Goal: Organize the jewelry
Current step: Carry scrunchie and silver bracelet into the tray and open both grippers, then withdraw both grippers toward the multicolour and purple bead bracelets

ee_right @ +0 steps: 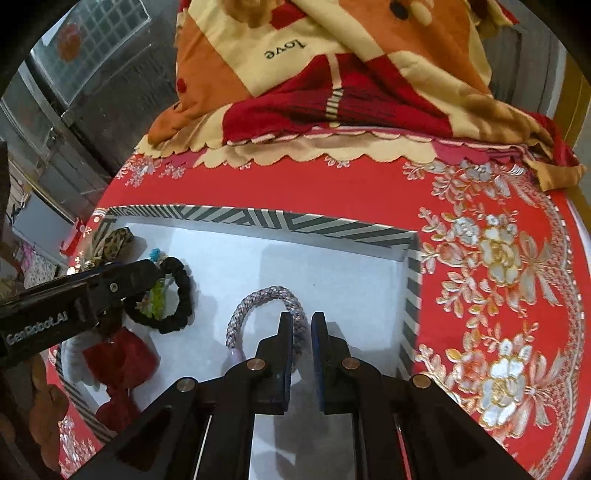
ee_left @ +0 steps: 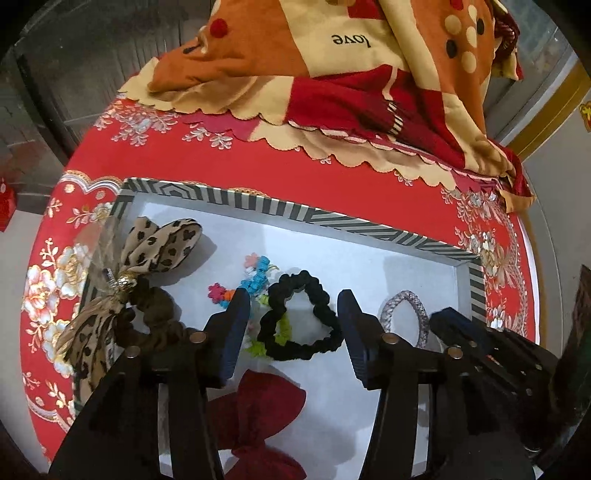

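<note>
- round table (ee_right: 332, 184) under a red cloth (ee_left: 258, 166) with gold and white flowers
- folded blanket (ee_left: 332, 55) in orange, cream and dark red at its far side, printed "love"
- window (ee_right: 92, 33) with a grid at upper left
- grey wall (ee_left: 554, 177) at right, yellow trim (ee_left: 554, 110)

Item count, tray contents and surroundings:

- Striped-rim tray (ee_left: 388, 226): one.
- Leopard-print bow hair ties (ee_left: 162, 240): one.
- Black scrunchies (ee_left: 303, 317): one.
- Grey braided hair ties (ee_right: 266, 299): one.
- Dark red bows (ee_left: 266, 413): one.
- Flower-bead elastics (ee_left: 255, 275): one cluster; the individual count cannot be determined.
- Hand-held grippers: two, the left hand-held gripper (ee_left: 293, 334) and the right hand-held gripper (ee_right: 301, 360).
- Patterned blanket (ee_left: 332, 74): one.
- Red floral cloth (ee_right: 498, 258) covering the desk: one.
</note>
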`<state>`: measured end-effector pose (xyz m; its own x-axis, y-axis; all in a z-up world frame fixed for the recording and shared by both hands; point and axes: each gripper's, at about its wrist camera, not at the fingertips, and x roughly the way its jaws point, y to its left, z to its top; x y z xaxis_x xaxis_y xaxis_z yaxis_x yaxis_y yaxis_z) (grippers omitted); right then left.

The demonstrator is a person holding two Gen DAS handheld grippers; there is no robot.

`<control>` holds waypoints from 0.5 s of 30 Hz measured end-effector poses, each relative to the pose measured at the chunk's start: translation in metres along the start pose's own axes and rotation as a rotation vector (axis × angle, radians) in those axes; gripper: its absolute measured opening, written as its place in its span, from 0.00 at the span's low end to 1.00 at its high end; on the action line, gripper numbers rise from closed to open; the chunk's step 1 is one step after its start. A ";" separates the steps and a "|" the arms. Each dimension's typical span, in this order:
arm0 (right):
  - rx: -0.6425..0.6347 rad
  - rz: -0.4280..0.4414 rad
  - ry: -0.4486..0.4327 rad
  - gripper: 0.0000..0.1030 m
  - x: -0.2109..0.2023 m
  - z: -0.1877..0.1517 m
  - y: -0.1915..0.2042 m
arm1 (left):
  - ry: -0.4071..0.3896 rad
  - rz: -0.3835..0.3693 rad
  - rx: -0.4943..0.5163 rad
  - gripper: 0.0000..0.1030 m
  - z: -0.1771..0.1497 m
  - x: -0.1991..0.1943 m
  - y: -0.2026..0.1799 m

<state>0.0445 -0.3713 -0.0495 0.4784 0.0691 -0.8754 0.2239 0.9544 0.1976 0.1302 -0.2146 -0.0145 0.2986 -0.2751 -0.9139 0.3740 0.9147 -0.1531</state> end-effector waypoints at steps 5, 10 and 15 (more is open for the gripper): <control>-0.007 0.008 -0.043 0.31 -0.031 -0.011 0.000 | -0.012 0.028 0.009 0.47 -0.011 -0.015 0.001; -0.007 0.011 -0.078 0.32 -0.063 -0.027 0.002 | -0.034 0.086 0.024 0.47 -0.030 -0.035 0.003; -0.037 -0.030 -0.109 0.32 -0.090 -0.046 0.012 | -0.064 0.124 0.039 0.47 -0.051 -0.058 0.006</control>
<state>-0.0350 -0.3523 0.0119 0.5624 0.0105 -0.8268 0.2086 0.9658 0.1542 0.0702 -0.1779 0.0182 0.4000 -0.1801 -0.8986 0.3639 0.9311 -0.0246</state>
